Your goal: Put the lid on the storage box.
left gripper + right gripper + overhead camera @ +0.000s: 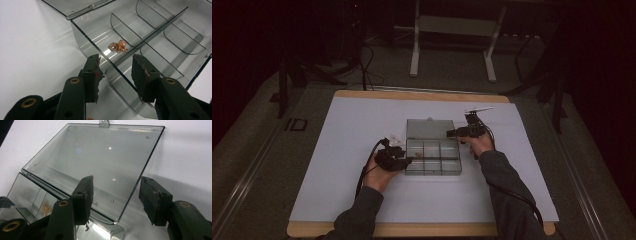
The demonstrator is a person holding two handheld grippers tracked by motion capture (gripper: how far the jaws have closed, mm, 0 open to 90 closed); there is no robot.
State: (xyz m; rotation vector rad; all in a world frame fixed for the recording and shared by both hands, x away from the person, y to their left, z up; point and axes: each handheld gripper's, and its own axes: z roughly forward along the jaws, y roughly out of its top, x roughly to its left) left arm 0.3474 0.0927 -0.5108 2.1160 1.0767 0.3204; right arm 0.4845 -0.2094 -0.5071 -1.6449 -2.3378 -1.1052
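Note:
A clear smoky plastic organiser box with several compartments lies mid-table, and its lid is swung open behind it. A small gold trinket rests in one compartment next to the hinge; it also glints through the box wall. My left gripper is open at the box's left front corner, its jaws either side of a box wall. My right gripper is open at the lid's right edge, with the lid's corner between its jaws. Neither gripper holds anything.
The box lies on a white board that covers a wooden table. Bare board surrounds the box on all sides. Beyond the far edge stand a white frame's legs and dark cables on the floor.

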